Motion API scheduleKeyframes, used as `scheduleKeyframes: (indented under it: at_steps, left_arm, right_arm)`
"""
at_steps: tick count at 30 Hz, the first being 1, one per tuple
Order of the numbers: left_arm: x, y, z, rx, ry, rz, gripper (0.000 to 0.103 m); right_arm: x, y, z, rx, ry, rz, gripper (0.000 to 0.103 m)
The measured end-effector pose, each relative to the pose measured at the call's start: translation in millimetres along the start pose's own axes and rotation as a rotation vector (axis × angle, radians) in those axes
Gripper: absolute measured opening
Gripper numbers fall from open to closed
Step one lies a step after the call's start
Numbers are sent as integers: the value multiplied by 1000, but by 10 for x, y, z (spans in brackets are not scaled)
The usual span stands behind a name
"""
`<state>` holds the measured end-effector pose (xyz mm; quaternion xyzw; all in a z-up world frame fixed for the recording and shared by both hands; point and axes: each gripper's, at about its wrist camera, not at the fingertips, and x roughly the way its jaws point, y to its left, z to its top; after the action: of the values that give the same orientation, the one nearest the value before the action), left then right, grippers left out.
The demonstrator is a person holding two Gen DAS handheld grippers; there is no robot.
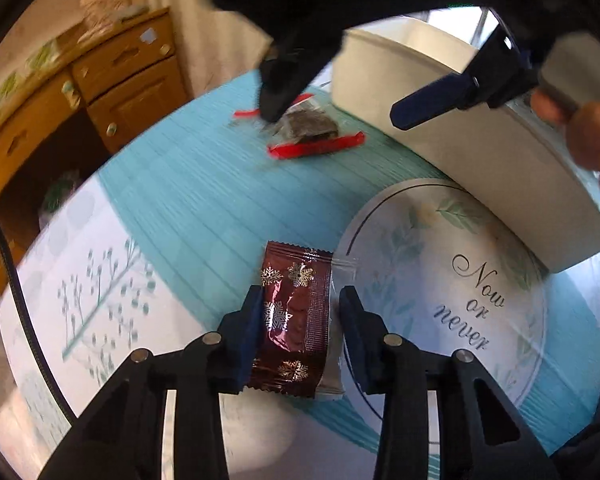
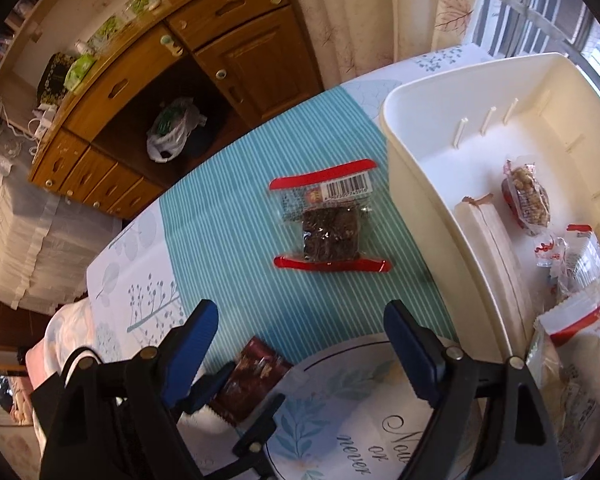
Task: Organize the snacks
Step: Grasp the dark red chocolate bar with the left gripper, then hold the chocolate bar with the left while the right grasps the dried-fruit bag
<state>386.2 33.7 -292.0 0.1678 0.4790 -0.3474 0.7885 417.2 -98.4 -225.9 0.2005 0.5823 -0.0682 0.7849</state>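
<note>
A dark red snack packet with gold snowflakes point(image 1: 296, 320) lies on the table between the fingers of my left gripper point(image 1: 300, 320); the left pad touches it, the right pad stands a little apart. It also shows in the right wrist view point(image 2: 256, 376). A clear packet with red ends and a dark brown snack point(image 2: 328, 220) lies on the teal cloth, ahead of my open, empty right gripper point(image 2: 300, 340). In the left wrist view the right gripper point(image 1: 332, 116) hovers over that packet point(image 1: 312, 136). A white bin point(image 2: 420, 184) holds several snack packets point(image 2: 528, 200).
The table carries a teal striped cloth point(image 2: 228, 208) with a round "Now or never" print point(image 1: 472, 304). The bin point(image 1: 480, 152) stands at the table's right. A wooden cabinet point(image 2: 148, 92) with a plastic bag point(image 2: 172, 128) stands beyond the table. A window point(image 2: 540, 16) is behind the bin.
</note>
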Motion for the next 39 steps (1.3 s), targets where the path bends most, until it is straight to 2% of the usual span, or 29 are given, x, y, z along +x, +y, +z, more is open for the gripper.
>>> scheduleKeyframes:
  at_steps: [5, 9, 15, 18, 23, 29, 33, 37, 39]
  left_arm:
    - [-132, 107, -203, -99, 16, 24, 36]
    - [-310, 240, -405, -221, 17, 44, 36]
    - [-692, 438, -683, -459, -35, 77, 36]
    - [-895, 515, -834, -578, -67, 103, 36]
    - [-1136, 538, -1017, -713, -94, 139, 36]
    - [-1299, 470, -1193, -807, -100, 145, 36]
    - [-1347, 396, -1264, -839, -84, 145, 36]
    - [-1346, 353, -1254, -847, -83, 141, 36]
    - [-1345, 344, -1239, -843, -76, 148, 36]
  right_arm:
    - [1, 15, -125, 46, -104, -5, 74]
    - [63, 56, -235, 55, -190, -20, 67]
    - [218, 138, -316, 13, -320, -121, 61]
    - [323, 142, -311, -11, -338, -153, 57]
    - [448, 75, -330, -16, -352, -177, 55]
    - [500, 81, -256, -75, -377, -212, 55]
    - [419, 32, -268, -43, -380, -207, 55]
    - [250, 121, -309, -66, -436, -222, 56]
    - [207, 199, -326, -104, -463, -233, 60]
